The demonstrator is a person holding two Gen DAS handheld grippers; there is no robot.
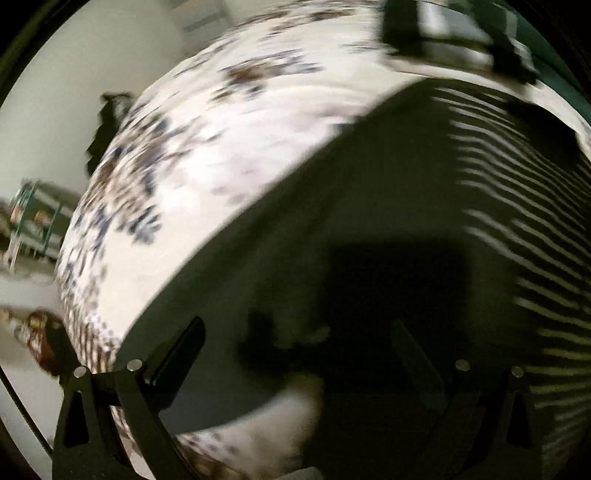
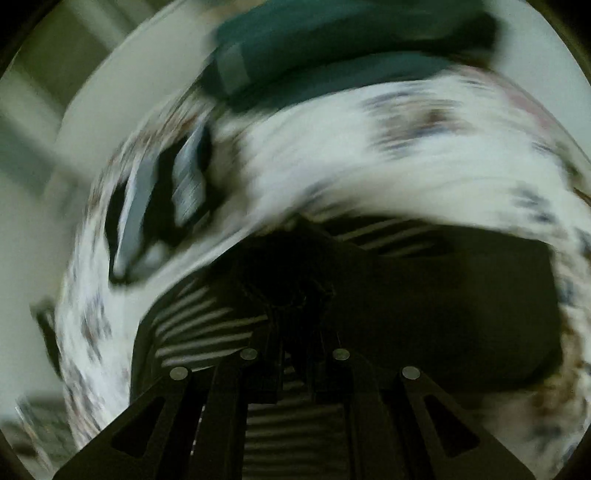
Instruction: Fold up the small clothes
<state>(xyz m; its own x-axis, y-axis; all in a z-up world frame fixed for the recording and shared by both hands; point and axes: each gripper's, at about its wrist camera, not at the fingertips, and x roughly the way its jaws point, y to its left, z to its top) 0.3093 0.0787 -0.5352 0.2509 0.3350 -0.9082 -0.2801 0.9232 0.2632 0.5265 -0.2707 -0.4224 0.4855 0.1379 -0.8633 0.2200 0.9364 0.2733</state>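
A dark garment with a white-striped part lies on a white floral cloth. Both views are motion-blurred. My left gripper is open, its fingers spread wide just above the dark fabric, holding nothing. In the right wrist view the same dark garment shows with its striped part. My right gripper is shut, fingers close together and pinching a bunched fold of the dark garment.
A folded black, white and grey piece lies at the far edge of the floral cloth and also shows in the right wrist view. A dark green folded item lies beyond it. Shelves with clutter stand at left.
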